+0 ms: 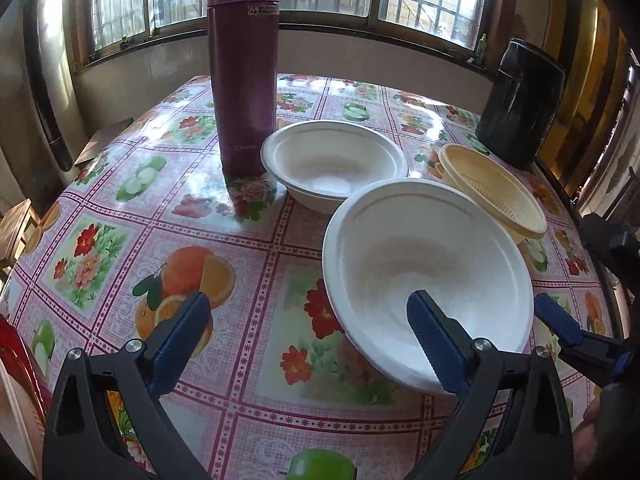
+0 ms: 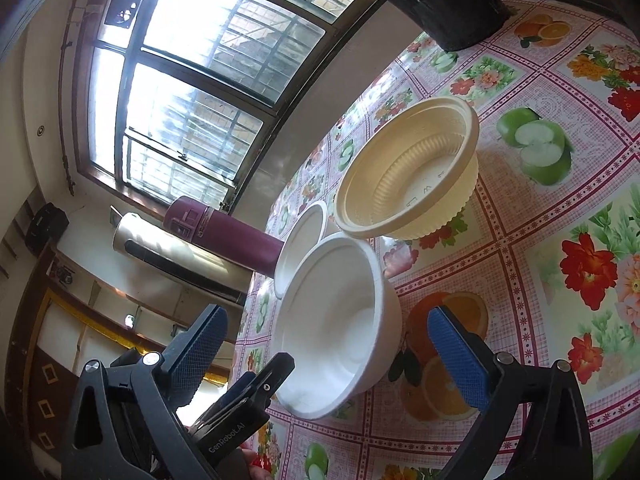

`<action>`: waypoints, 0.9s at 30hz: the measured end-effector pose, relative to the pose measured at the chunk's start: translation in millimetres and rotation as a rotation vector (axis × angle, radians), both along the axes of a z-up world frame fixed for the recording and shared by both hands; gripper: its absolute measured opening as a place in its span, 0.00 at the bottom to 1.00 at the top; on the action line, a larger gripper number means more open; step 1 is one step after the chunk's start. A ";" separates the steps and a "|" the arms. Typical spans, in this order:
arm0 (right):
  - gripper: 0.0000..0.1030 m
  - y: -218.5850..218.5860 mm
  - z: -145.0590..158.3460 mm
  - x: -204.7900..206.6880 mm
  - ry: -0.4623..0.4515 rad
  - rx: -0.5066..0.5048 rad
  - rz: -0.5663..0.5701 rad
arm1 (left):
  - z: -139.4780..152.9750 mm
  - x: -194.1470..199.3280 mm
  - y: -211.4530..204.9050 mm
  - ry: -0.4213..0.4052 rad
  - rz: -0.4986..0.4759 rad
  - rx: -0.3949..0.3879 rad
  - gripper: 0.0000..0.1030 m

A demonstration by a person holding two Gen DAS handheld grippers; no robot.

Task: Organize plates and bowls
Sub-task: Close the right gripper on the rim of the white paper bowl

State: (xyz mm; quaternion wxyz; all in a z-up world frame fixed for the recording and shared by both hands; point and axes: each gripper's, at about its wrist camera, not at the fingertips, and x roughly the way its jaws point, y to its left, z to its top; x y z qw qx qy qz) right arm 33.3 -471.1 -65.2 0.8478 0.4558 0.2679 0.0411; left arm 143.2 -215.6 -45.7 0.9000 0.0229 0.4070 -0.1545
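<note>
A near white bowl [image 1: 428, 264] sits on the floral tablecloth [image 1: 168, 220], tilted. A second white bowl [image 1: 334, 162] sits behind it by the flask. A cream ribbed bowl [image 1: 492, 192] stands to the right, partly behind the near bowl. My left gripper [image 1: 308, 316] is open, its right finger [image 1: 434, 340] over the near bowl's inside. My right gripper [image 2: 328, 348] is open around the near white bowl [image 2: 340, 320], one finger on each side. The cream bowl [image 2: 412, 176] and the second white bowl [image 2: 302, 240] lie beyond it.
A tall maroon flask [image 1: 244, 68] stands left of the far white bowl. A black container [image 1: 520, 104] stands at the table's back right. A green apple [image 1: 320, 466] lies at the near edge. Windows run behind the table.
</note>
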 end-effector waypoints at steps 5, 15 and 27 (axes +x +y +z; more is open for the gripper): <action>0.81 8.9 -3.0 6.4 0.034 -0.047 0.001 | -0.6 -1.5 -2.2 -0.001 -0.010 0.008 0.97; 0.56 12.8 -10.4 9.2 0.078 -0.094 -0.032 | -2.8 -2.1 -3.9 0.003 -0.019 0.020 0.97; 0.51 13.0 -9.8 10.3 0.082 -0.110 -0.030 | -5.4 -0.9 -5.6 0.013 -0.028 0.022 0.97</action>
